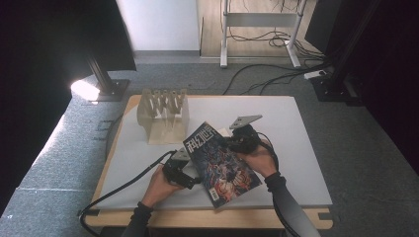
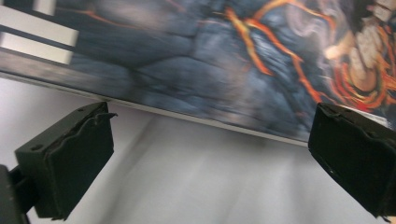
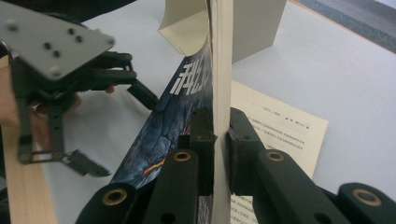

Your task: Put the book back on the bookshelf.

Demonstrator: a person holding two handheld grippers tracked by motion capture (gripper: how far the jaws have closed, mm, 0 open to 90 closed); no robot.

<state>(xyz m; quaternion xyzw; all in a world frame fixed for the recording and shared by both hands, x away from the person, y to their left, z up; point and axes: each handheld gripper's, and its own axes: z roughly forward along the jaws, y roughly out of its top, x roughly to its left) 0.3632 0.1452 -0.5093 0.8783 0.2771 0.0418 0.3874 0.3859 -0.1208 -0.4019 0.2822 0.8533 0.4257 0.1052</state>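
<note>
dark blue and orange, the cover of a book (image 1: 222,165) faces up near the middle of the white table (image 1: 296,148), lying slantwise with its white title characters at the far end and its near corner close to the table's near edge. the right gripper (image 1: 236,143) comes in at the book's right edge, and the right gripper view shows its two black jaws pinched on the cream page block (image 3: 220,84) of the book, one jaw on the cover side and one on the other side, with the book raised on edge between them. the right hand (image 1: 262,160) holds that gripper from the near right, and a grey three-cornered plate (image 1: 245,121) sits on top of it.

under the lifted book a printed paper sheet (image 3: 280,126) lies flat on the table, to the right of the pages in the right gripper view.

the left gripper (image 1: 190,181) sits just beside the book's left edge, held by the left hand (image 1: 158,187). in the left gripper view its jaws stand wide apart, gripping nothing, with the book's lower edge (image 2: 187,114) just beyond them and bare white table between them. the right gripper view also shows this gripper's jaws spread apart.

a pale wooden slotted rack (image 1: 163,116) stands upright on the far left part of the table, beyond the book. a black cable (image 1: 123,185) trails from the left gripper off the near left edge.
</note>
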